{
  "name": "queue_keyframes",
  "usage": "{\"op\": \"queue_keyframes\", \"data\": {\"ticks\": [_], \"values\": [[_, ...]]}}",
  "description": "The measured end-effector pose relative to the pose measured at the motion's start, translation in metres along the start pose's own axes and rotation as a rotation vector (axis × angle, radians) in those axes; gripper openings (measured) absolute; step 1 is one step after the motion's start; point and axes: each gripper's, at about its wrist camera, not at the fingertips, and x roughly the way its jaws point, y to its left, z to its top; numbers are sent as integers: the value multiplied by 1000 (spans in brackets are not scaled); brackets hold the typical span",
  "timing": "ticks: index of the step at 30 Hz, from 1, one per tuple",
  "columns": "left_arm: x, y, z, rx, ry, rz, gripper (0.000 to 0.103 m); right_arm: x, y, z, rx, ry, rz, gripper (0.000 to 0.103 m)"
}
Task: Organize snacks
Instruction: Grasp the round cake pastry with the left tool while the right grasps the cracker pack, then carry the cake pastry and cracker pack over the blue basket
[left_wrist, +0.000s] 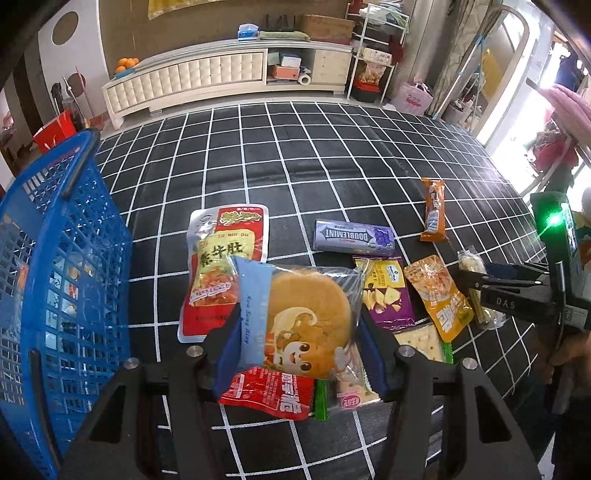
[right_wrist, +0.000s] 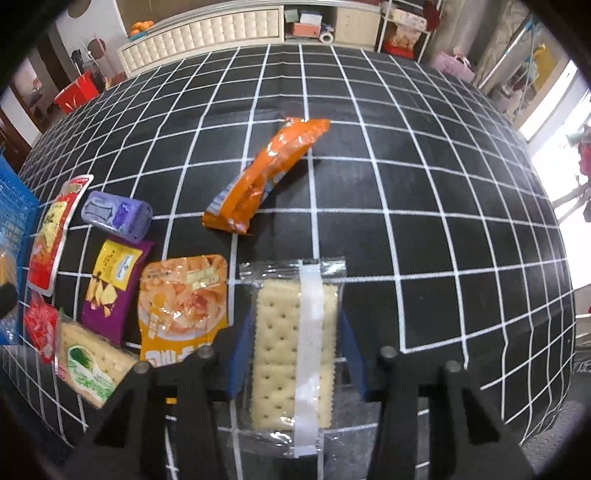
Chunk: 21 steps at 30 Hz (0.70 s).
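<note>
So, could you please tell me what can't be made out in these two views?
- Blue basket contents: left wrist view, blurred behind its mesh.
- Red packet: left wrist view, mostly hidden under the bun packet.
- Cracker packet lower end: right wrist view, behind the right gripper.

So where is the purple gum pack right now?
The gum pack lies flat on the checked cloth, beyond the purple chips bag, between the red pouch and the orange bar; right wrist view shows it far left.

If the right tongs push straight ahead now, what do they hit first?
Probably the long orange snack wrapper, lying ahead and slightly left on the black grid cloth. The right tongs hold a clear cracker packet; depth is unclear.
</note>
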Motion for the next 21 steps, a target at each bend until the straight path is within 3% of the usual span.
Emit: {"op": "queue_keyframes", "data": {"ticks": [6,12,21], "values": [[-8,4,-1,-4,-13,-18,54,-27,1,-1,8,-50,18,48],[-36,15,-1,-23,-49,-48,54,-77,20,3,-18,-157,43,48],[-101,46,-1,-6,-133,-27,54,-145,92,17,-118,-307,144,48]]}}
